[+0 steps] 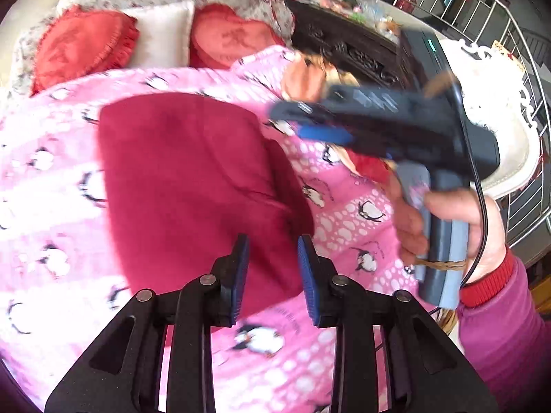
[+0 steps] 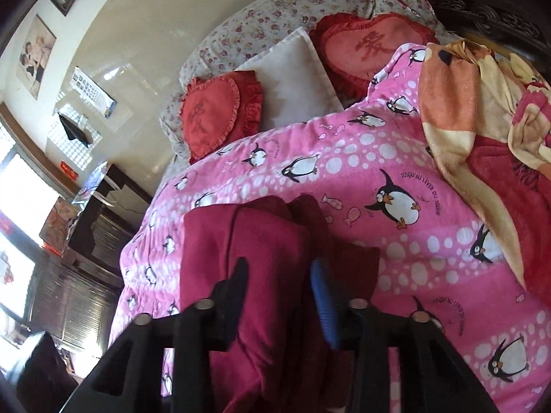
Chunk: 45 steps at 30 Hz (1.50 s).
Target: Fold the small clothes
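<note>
Dark red fleece garment (image 1: 193, 186) on pink penguin-print blanket (image 1: 344, 227) — partly folded, layers uneven, squaring left. Left hand-held gripper (image 1: 273, 275) open, empty; right hand-held gripper (image 2: 279, 296) open astride cloth — not pinching.

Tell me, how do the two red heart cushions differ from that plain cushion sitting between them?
The heart cushions are red; the plain cushion is off-white. The hearts have frilled edges and a darker red character in the middle, while the plain one is rectangular, smooth-edged and unmarked. All three lean against the floral bedding at the head of the bed, behind the pink penguin blanket.
</note>
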Motion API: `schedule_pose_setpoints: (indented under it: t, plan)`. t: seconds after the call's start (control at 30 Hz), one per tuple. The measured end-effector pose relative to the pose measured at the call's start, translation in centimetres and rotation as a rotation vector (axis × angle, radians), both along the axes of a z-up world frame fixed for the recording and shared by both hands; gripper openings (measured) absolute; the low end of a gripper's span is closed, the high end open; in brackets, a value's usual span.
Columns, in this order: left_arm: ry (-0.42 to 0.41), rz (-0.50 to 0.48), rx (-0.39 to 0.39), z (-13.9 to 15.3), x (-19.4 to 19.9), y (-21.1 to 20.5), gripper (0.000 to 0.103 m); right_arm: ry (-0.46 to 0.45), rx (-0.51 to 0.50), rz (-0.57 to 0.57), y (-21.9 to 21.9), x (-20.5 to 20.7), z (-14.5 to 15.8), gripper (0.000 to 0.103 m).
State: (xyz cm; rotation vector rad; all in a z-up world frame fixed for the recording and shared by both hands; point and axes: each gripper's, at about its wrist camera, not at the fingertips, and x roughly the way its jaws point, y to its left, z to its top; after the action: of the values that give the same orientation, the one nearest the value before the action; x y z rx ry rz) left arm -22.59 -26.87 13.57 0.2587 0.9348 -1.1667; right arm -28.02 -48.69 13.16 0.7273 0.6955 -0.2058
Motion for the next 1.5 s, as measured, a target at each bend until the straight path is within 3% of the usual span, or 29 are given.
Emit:
schedule_pose_setpoints:
  t: [0.13,0.33,0.4,0.43,0.47,0.53,0.6,0.7,0.77,0.87,0.97,1.13,1.4,1.5]
  plan:
    - [-0.087,0.086,0.025,-0.9,1.1,3.0,0.041,0.026,0.082,0.049,1.8,0.1,-1.7,0.054]
    - [-0.076,0.154,0.132,-4.2,1.9,3.5,0.041,0.151,0.103,0.06,3.2,2.9,-6.5,0.054]
    - [-0.074,0.161,0.143,-4.4,2.0,3.8,0.041,0.131,0.077,0.061,3.6,3.0,-6.4,0.046]
    - [-0.072,0.165,0.137,-4.3,2.1,3.9,0.041,0.125,0.051,0.072,3.9,2.9,-6.0,0.026]
    - [-0.07,0.168,0.128,-4.1,2.3,4.1,0.041,0.108,0.013,0.081,4.3,2.6,-5.2,0.018]
    - [-0.075,0.171,0.103,-3.6,2.5,3.8,0.041,0.084,-0.064,0.08,4.7,1.9,-3.5,0.015]
    - [-0.083,0.176,0.087,-3.4,2.5,3.5,0.041,0.079,-0.104,0.071,4.6,1.2,-2.6,0.015]
    - [-0.074,0.178,0.106,-4.2,2.7,2.3,0.041,0.169,-0.194,0.015,4.1,1.4,-3.5,0.015]
    - [-0.08,0.172,0.127,-5.0,2.5,1.7,0.041,0.205,-0.168,0.007,3.6,1.6,-5.0,0.015]
    - [-0.1,0.181,0.173,-5.7,2.3,1.4,0.041,0.179,-0.109,-0.013,3.1,1.1,-5.3,0.017]
    - [-0.117,0.19,0.161,-5.2,2.5,1.6,0.041,0.166,-0.15,-0.045,3.4,-0.2,-3.2,0.037]
    - [-0.126,0.224,0.147,-4.6,3.7,0.8,0.041,0.074,-0.184,0.038,6.0,-1.3,-0.5,0.037]
    - [-0.126,0.265,0.149,-5.1,5.4,-0.5,0.041,0.135,-0.198,0.081,7.7,-0.3,-3.7,0.037]
    - [-0.126,0.27,0.154,-5.4,5.8,-0.7,0.047,0.15,-0.201,0.08,7.4,-0.1,-4.4,0.037]
